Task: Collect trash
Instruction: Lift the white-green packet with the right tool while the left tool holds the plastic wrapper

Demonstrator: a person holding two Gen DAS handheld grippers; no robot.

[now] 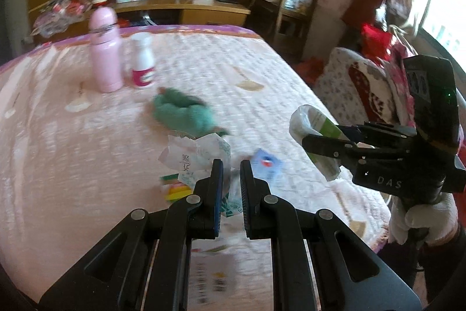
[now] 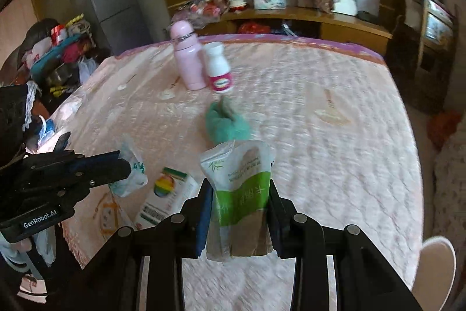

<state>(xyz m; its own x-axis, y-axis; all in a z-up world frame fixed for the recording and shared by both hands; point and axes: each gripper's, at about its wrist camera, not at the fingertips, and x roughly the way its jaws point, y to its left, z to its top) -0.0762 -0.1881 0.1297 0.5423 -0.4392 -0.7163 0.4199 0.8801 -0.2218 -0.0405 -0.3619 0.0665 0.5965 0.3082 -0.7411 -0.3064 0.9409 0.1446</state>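
right gripper (image 2: 238, 212) clamps a green pouch (image 2: 241, 182), its base hidden. left gripper (image 1: 231, 185) pinches a crumpled wrapper (image 1: 198, 156); blurred print unreadable.

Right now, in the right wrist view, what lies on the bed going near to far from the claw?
Green-and-white pouch gripped in the right claw → green cloth → white bottle with pink label → pink bottle.
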